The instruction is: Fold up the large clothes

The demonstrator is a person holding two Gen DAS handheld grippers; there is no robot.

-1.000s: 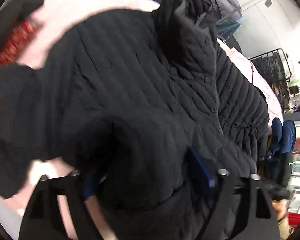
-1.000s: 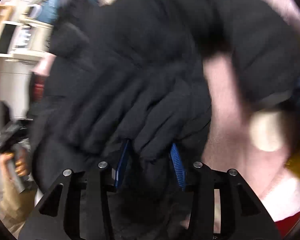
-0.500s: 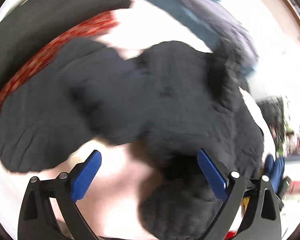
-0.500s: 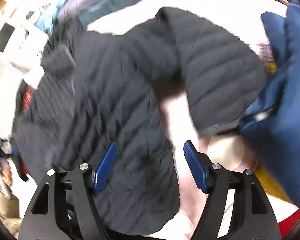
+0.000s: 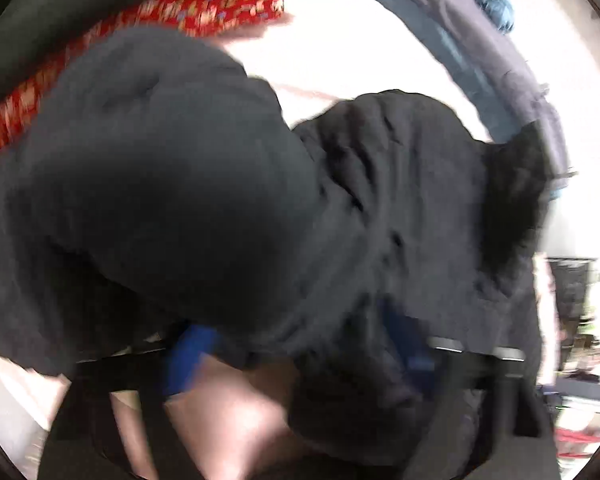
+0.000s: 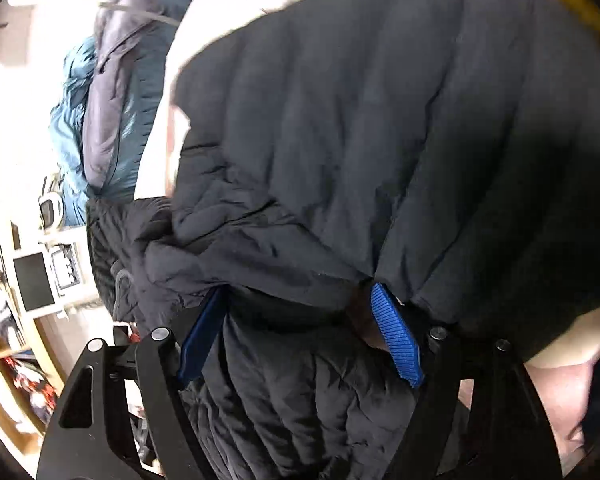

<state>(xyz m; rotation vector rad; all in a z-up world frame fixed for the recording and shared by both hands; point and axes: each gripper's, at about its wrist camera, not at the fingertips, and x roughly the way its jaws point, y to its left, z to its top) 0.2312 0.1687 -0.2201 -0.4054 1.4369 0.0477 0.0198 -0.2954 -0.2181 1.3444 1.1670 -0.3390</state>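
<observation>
Step in hand: taking fresh hold on the black quilted jacket for a fold.
Jacket: lay bunched on the pale pink bedding.
Left gripper: jaws just closing, fabric between them; whether gripped, too blurred to tell.
Right gripper: jaws standing wide, just opening, padding between the pads, not pinched.
Next move, judged: both close on edges, lift, fold over.

Your left wrist view is smeared by motion blur; the blue fingers show only as soft streaks. Beyond the fingers, the pale bedding glares to blown-out white. Your right wrist view is sharper: the dark quilted jacket reads dim. Fisheye edges curve into black corners.
</observation>
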